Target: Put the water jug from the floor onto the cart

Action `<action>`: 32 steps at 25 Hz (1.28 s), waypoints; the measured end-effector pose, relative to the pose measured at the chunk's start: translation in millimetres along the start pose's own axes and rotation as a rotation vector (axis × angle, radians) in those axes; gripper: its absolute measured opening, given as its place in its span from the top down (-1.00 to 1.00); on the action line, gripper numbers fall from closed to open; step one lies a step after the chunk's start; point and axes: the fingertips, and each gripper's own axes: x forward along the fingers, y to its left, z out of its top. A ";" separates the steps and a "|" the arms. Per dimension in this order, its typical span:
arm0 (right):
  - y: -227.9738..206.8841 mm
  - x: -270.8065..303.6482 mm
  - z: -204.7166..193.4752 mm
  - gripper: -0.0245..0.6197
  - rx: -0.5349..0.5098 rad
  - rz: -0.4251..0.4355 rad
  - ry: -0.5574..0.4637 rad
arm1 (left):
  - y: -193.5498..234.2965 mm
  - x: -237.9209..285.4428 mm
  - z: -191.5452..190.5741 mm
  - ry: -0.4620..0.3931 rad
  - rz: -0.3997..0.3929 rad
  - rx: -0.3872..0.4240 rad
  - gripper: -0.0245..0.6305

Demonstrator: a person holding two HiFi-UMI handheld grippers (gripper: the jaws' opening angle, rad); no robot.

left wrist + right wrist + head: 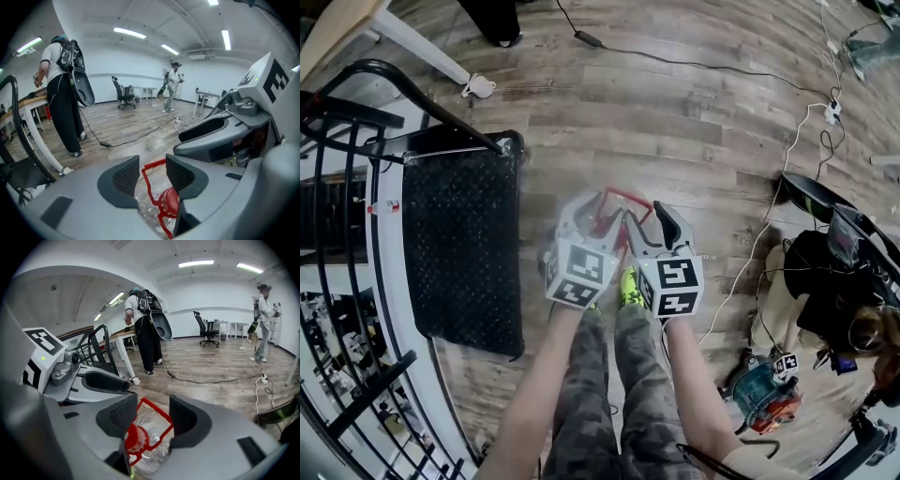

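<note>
Head view: straddling red handle with left tongs and right tongs, both open, no grip yet. Jug on floor. Grasp step. Next: clamp handle, lift left onto cart.

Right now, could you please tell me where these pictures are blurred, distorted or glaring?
Head view: the clear plastic water jug with red cap and handle looks hazy and smeared; the plank floor bows. Left gripper view: fisheye bending, dark corners, ceiling strip lights blown white. Right gripper view: same bending; the jug between the jaws reads fairly sharp.
</note>
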 end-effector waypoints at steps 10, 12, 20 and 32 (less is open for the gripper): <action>-16.5 34.1 -34.9 0.31 0.045 -0.015 0.081 | 9.5 38.7 -30.1 0.066 -0.023 -0.042 0.44; -21.2 38.1 -39.0 0.30 0.038 -0.036 0.095 | 10.5 43.6 -34.3 0.079 -0.029 -0.047 0.42; -34.6 53.9 -56.9 0.30 0.091 -0.068 0.157 | 19.9 59.5 -43.1 0.104 -0.043 -0.062 0.42; -39.5 82.3 -64.0 0.30 0.111 -0.071 0.184 | 28.5 88.3 -57.7 0.146 -0.084 -0.086 0.42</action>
